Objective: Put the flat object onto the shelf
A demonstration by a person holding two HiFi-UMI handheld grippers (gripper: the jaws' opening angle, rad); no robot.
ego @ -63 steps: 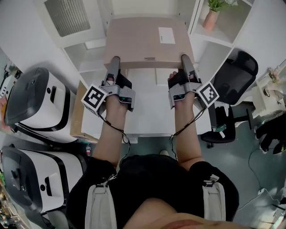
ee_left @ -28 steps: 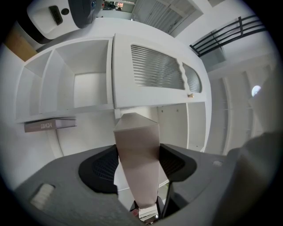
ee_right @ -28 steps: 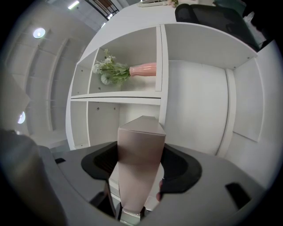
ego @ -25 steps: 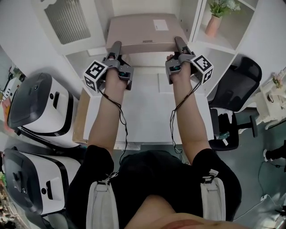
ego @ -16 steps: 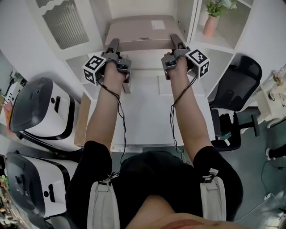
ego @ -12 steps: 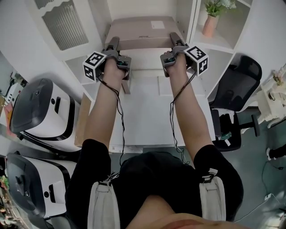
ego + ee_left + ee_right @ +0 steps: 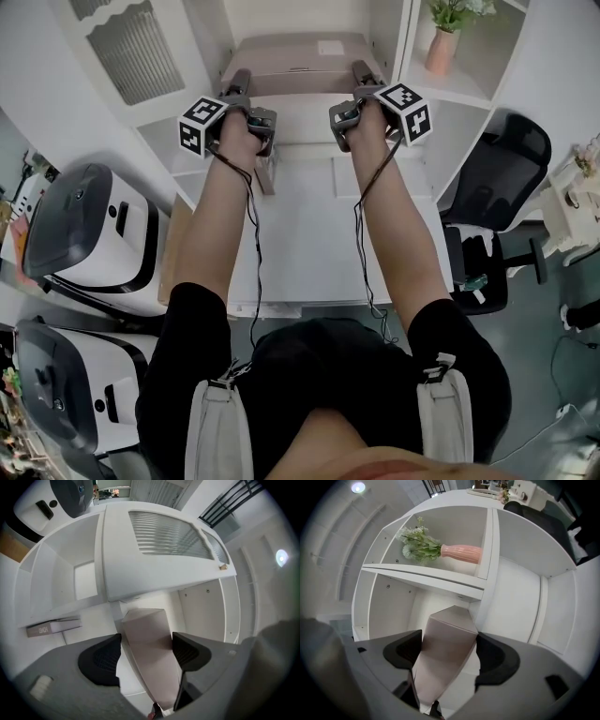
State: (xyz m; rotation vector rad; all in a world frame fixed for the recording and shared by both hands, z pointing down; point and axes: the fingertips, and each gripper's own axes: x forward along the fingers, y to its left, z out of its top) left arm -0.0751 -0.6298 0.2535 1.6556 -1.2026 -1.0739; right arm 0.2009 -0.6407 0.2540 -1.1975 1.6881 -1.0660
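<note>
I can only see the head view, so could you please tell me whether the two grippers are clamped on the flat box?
Observer: The left gripper's jaws are opening. The flat box edge stands between them, and a sliver of white shows beside one pad.
Operator: And the right one?
Observer: The right gripper's jaws are opening too, box edge between them.
Operator: Is the far end in?
Observer: Yes, inside the compartment, beside the partition walling off the pink vase.

The box [image 7: 298, 58] is being borne by the far middle compartment of the shelf [image 7: 401, 42], behind the table [image 7: 300, 234]. A vase [image 7: 441, 45] is being housed in the compartment to its right. The table is being flanked by machines [image 7: 89, 230] left and a chair [image 7: 492, 178] right.
</note>
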